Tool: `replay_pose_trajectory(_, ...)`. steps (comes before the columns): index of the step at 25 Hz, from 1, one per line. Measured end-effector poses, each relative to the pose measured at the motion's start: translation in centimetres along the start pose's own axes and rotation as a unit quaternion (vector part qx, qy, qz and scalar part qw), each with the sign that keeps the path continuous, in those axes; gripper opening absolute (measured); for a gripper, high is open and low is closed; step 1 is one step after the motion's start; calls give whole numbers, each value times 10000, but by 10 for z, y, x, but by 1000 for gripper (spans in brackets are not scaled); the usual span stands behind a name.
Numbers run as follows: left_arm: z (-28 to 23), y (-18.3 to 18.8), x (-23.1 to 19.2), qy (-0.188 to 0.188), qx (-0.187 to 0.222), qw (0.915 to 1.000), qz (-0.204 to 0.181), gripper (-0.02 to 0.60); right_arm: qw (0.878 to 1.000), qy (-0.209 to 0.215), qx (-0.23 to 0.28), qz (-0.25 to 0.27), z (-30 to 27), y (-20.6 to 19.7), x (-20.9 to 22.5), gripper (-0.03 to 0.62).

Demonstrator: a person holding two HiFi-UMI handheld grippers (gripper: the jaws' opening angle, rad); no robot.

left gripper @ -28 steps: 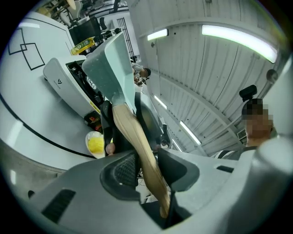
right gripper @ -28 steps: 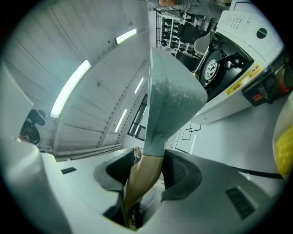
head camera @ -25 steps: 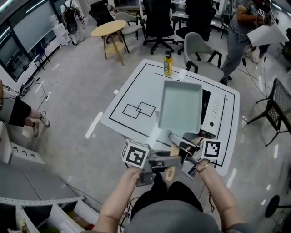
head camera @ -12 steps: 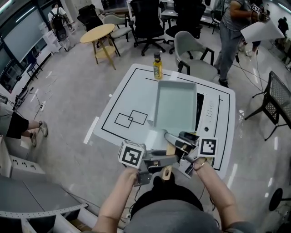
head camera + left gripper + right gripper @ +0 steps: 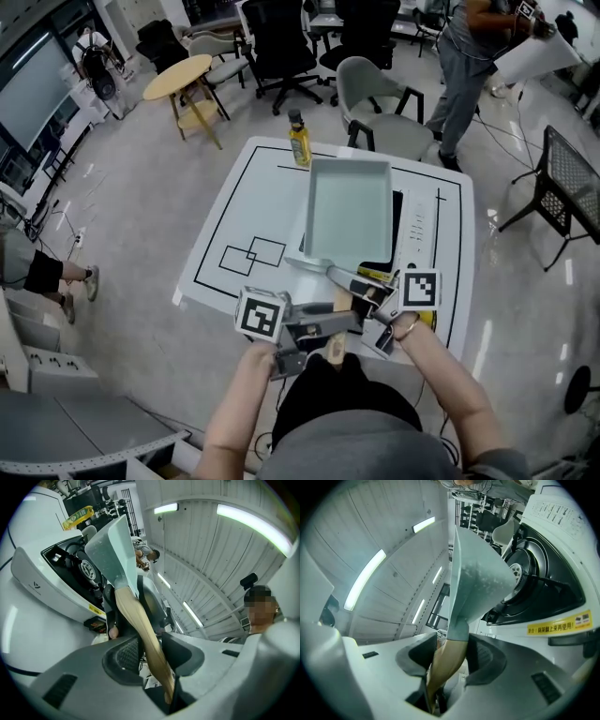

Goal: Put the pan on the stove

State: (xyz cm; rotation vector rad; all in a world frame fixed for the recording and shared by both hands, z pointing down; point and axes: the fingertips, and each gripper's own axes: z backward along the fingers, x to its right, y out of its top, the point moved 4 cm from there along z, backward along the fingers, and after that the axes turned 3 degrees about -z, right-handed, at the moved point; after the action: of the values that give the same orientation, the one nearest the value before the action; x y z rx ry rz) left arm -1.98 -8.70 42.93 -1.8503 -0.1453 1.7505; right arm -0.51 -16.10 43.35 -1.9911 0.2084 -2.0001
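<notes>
The pan (image 5: 349, 211) is a pale green rectangular tray with a wooden handle (image 5: 336, 345). It hangs tilted over the left part of the white stove (image 5: 419, 234) on the table's right side. Both grippers clamp the handle. My left gripper (image 5: 323, 328) is shut on its near end and my right gripper (image 5: 364, 292) is shut on it closer to the pan. In the left gripper view the handle (image 5: 140, 630) runs between the pads up to the pan (image 5: 112, 545), beside the stove (image 5: 42, 583). The right gripper view shows the pan (image 5: 478, 578) above the black burner (image 5: 534, 573).
A yellow bottle (image 5: 299, 138) stands at the far edge of the white table (image 5: 234, 202), which bears black outlines and two small squares (image 5: 251, 255). Chairs (image 5: 375, 94), a round wooden table (image 5: 180, 80) and a standing person (image 5: 473, 56) lie beyond.
The whole view has shifted left and down in the frame. The pan stays held over the stove's left side and has edged slightly right relative to the bottle. Both grips look unchanged.
</notes>
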Motion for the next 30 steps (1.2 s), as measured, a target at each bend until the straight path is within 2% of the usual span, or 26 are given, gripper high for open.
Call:
replay_pose_trajectory(11, 13, 25, -20, -647, -657, 9953, 289, 126, 9943, -489, 921, -243, -13, 14, 16, 176)
replay_pose_trajectory(18, 25, 29, -28, -868, -1116, 9894, 344, 127, 9858, -731, 1459, -390, -22, 9, 21, 176)
replay_pose_trajectory(23, 29, 28, -32, -937, -1255, 9869, 374, 127, 9818, -839, 1637, -474, -20, 4, 30, 176)
replay_pose_trajectory(30, 24, 27, -39, -706, -1197, 9881, 663, 129, 9806, -855, 1632, -662, -16, 7, 44, 176)
